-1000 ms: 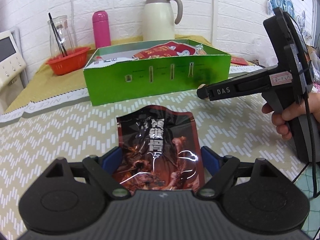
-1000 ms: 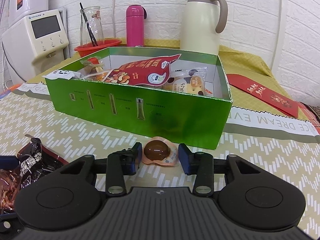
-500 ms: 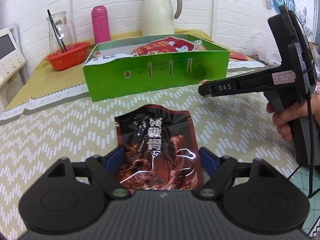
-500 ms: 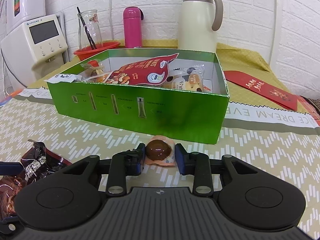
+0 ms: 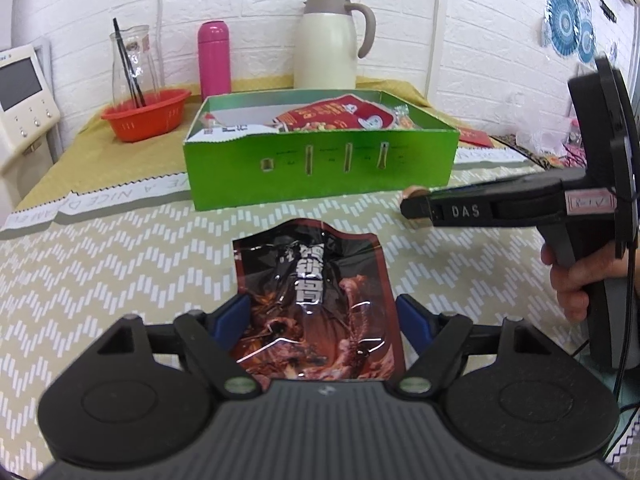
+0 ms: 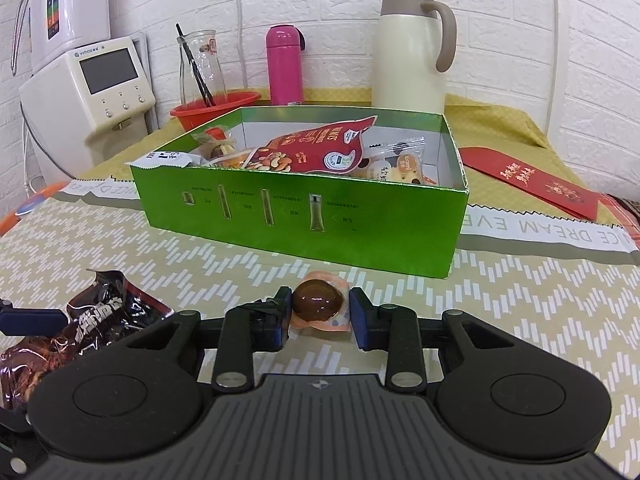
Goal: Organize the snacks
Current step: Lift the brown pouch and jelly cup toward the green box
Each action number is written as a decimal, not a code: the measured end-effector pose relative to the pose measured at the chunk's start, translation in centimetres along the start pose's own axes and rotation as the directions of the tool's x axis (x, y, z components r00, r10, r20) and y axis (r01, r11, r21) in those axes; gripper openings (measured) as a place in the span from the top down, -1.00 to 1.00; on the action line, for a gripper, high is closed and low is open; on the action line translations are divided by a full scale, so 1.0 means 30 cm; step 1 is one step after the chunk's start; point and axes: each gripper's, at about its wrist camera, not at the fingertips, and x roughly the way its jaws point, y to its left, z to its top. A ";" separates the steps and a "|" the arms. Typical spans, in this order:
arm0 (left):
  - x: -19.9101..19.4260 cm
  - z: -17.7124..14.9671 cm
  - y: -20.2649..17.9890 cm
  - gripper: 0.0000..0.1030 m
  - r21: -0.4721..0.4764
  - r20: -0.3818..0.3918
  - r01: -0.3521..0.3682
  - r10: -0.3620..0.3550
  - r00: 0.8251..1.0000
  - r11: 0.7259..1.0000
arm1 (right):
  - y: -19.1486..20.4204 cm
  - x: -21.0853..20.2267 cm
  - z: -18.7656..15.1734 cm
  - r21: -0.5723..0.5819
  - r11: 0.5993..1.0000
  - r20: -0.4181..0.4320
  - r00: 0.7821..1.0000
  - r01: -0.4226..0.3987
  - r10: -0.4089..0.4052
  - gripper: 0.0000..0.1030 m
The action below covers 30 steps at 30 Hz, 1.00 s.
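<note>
A dark red snack packet [image 5: 316, 300] lies flat on the patterned tablecloth, also seen at the lower left of the right wrist view [image 6: 96, 316]. My left gripper [image 5: 324, 312] straddles its near end. Its jaws are closing, and the blue pads stand right at the packet's edges without squeezing it. My right gripper [image 6: 320, 312] is shut on a small sealed braised egg [image 6: 318, 302], just in front of the green box [image 6: 304, 216]. From the left wrist view, the right gripper [image 5: 412, 206] hovers by the box's [image 5: 320, 176] right front corner. The box holds several snack packs, among them a red nut bag [image 6: 320, 148].
Behind the box stand a cream thermos jug [image 6: 408, 52], a pink bottle [image 6: 284, 66] and a red basket [image 5: 146, 114] with a glass carafe. A white appliance [image 6: 92, 88] sits at the far left. A red envelope [image 6: 528, 184] lies right. A person's hand [image 5: 572, 280] holds the right gripper.
The right jaws have closed in onto the egg packet. The left jaws have narrowed slightly around the dark red packet. Neither hand has shifted much.
</note>
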 end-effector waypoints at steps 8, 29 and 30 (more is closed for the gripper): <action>-0.002 0.026 0.023 -0.50 -0.029 0.009 -0.024 0.025 1.000 0.999 | -0.003 0.004 -0.005 0.031 0.999 -0.026 1.000 0.016 -0.016 -0.08; -0.045 0.145 0.050 -0.12 -0.056 0.114 -0.066 0.072 0.991 0.996 | 0.034 -0.137 0.039 0.048 0.999 0.070 0.997 0.013 -0.017 -0.10; -0.032 0.156 0.054 -0.12 -0.056 0.110 -0.064 0.070 0.991 0.996 | 0.037 -0.138 0.043 0.042 0.999 0.074 0.997 0.017 -0.020 -0.09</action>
